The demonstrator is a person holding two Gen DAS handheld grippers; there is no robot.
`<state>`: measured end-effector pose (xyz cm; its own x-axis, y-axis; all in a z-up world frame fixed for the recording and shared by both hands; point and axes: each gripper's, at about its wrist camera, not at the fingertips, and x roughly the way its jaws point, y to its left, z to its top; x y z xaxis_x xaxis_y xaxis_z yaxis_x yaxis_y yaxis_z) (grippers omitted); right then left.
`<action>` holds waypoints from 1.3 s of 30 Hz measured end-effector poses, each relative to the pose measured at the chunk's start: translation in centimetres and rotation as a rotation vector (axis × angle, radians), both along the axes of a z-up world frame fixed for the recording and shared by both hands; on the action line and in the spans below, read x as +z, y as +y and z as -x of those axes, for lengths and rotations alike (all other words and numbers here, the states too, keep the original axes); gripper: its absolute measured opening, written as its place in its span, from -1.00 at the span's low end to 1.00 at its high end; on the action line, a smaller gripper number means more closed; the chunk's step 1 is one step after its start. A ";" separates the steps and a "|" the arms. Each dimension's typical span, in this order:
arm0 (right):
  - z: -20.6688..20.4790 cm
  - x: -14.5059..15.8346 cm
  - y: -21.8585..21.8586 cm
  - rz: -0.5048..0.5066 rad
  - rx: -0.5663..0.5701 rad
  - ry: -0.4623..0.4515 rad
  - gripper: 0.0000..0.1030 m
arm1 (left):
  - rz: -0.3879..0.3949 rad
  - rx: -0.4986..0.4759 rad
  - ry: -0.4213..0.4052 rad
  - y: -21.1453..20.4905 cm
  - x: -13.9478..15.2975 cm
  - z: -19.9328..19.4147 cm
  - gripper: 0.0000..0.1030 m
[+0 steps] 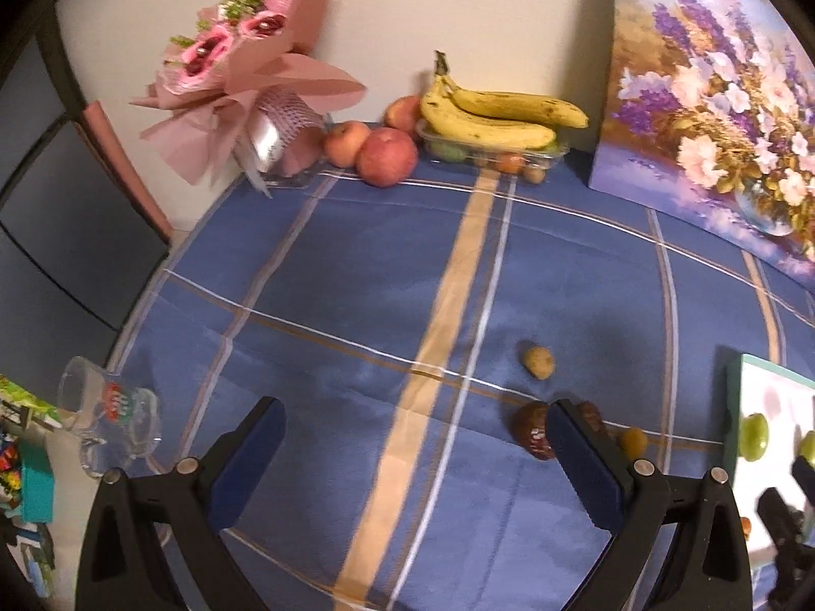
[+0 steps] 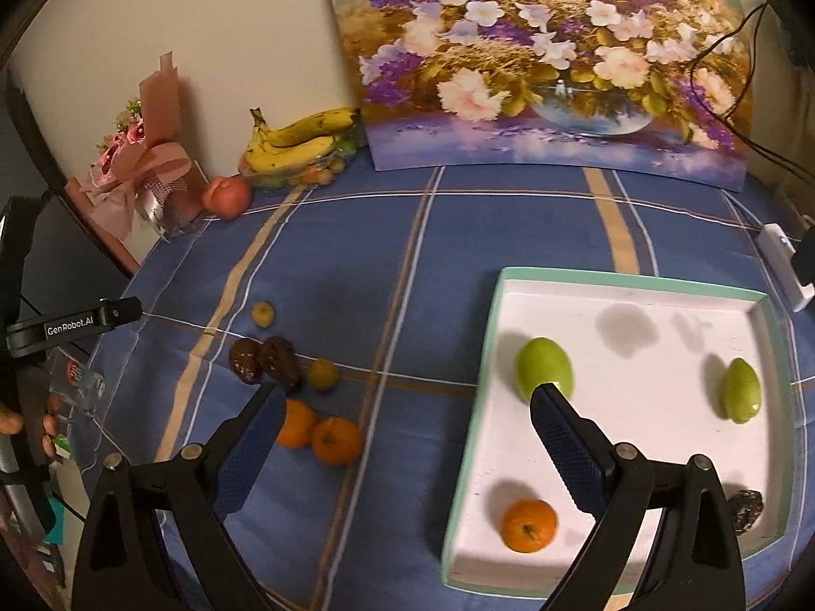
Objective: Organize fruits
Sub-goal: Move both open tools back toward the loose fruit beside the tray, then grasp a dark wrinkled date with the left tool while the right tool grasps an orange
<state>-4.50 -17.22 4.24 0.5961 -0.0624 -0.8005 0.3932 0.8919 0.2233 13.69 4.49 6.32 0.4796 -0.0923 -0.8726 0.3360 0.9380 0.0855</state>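
My left gripper (image 1: 415, 422) hangs open over the blue checked cloth, holding nothing. Its right finger (image 1: 565, 427) is beside two dark dates (image 1: 532, 430), with a small yellow fruit (image 1: 538, 361) beyond them. My right gripper (image 2: 407, 402) is open and empty, straddling the left rim of a white tray (image 2: 489, 356). The tray holds two green fruits (image 2: 545, 369), an orange (image 2: 528, 524) and a dark date (image 2: 746, 509). On the cloth to its left lie two oranges (image 2: 336, 440), two dates (image 2: 279, 359) and two small yellow fruits (image 2: 323, 374).
At the back stand bananas on a clear box (image 1: 489, 117), apples (image 1: 386, 157), a pink bouquet (image 1: 239, 66) and a flower painting (image 2: 550, 61). A glass mug (image 1: 109, 412) sits at the left table edge, and a white device (image 2: 784, 265) with a cable at the right edge.
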 end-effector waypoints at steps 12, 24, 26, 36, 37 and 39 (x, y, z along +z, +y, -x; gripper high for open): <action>-3.0 -3.2 2.1 -0.008 0.075 0.087 0.87 | 0.013 -0.004 0.155 -1.9 -5.3 -1.0 0.99; -4.6 -7.8 4.3 0.017 0.155 0.235 0.42 | 0.025 -0.045 0.267 -4.3 -9.4 -0.9 0.58; -4.7 -8.2 4.3 0.021 0.155 0.249 0.36 | 0.023 -0.047 0.278 -4.6 -9.8 -0.8 0.49; -5.0 -7.8 4.9 0.013 0.191 0.228 -0.13 | 0.099 -0.068 0.330 -5.5 -10.5 -0.6 -0.30; -5.1 -7.8 5.0 0.009 0.197 0.225 -0.21 | 0.099 -0.067 0.329 -5.5 -10.5 -0.6 -0.30; -5.2 -7.7 5.3 0.011 0.210 0.223 -0.27 | 0.101 -0.064 0.328 -5.7 -10.4 -0.4 -0.30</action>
<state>0.73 -11.96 -3.45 0.4069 0.0343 -0.9128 0.2377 0.9609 0.1420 14.13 -1.19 -4.08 0.1654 -0.2066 -0.9644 0.3885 0.9124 -0.1288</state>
